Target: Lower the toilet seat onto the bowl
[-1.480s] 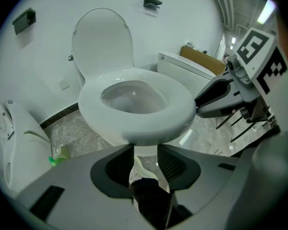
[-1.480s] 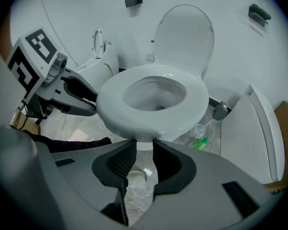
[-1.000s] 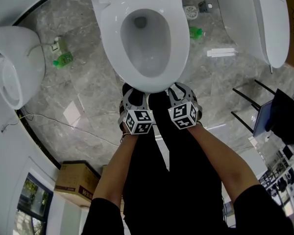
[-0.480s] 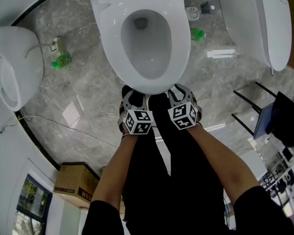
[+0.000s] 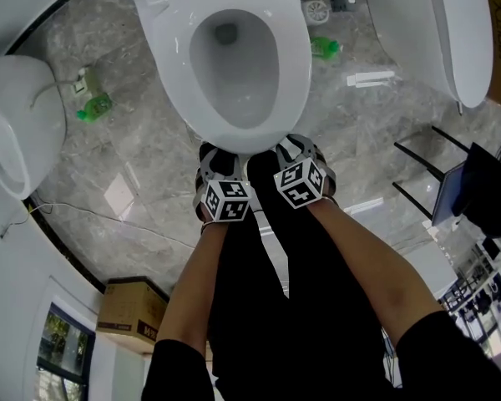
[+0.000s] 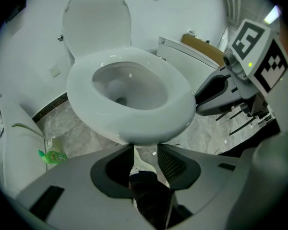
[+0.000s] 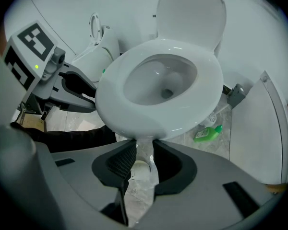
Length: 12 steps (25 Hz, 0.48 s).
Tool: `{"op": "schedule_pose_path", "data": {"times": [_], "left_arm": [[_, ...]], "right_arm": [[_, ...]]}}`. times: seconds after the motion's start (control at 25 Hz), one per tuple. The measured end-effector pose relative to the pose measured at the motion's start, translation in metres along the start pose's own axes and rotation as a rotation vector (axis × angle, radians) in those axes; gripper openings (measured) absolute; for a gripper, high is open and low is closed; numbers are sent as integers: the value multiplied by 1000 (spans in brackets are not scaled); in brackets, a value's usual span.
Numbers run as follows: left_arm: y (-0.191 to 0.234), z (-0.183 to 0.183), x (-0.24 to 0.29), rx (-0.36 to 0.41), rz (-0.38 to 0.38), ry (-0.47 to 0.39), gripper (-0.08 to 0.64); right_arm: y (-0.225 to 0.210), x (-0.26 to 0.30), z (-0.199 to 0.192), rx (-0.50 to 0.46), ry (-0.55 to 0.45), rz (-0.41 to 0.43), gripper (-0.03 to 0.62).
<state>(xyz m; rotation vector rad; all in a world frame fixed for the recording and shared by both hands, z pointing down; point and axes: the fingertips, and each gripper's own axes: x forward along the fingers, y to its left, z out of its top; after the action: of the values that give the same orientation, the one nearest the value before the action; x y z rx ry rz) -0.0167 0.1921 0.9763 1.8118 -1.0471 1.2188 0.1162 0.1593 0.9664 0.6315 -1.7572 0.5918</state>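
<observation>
Two tools sit at six o'clock of the bowl (image 5: pixel 234 65) in the head view, left gripper (image 5: pixel 224 170) beside right gripper (image 5: pixel 296 159), with the seat (image 5: pixel 294 65) lying flat on the bowl. Left gripper view: jaws apart and empty, seat at twelve o'clock. Right gripper view: jaws spread, nothing between them.

Grey veined marble floor (image 5: pixel 150 170) fills the room. On it lie a left green bottle (image 5: pixel 93 107) and, farther right, a right green bottle (image 5: pixel 324 47). A cardboard box (image 5: pixel 127 312) sits near left beside a window (image 5: pixel 65 347). A black metal frame (image 5: pixel 419 163) stands at right. The far wall (image 6: pixel 38 37) is plain white.
</observation>
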Motion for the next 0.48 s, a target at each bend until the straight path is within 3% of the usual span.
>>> {"op": "schedule_pose_path", "data": {"times": [0.48], "left_arm": [[-2,0,7,-14,-10,-16,161]], "right_arm": [[-3,6,-4,2,-33,22,124]]}}
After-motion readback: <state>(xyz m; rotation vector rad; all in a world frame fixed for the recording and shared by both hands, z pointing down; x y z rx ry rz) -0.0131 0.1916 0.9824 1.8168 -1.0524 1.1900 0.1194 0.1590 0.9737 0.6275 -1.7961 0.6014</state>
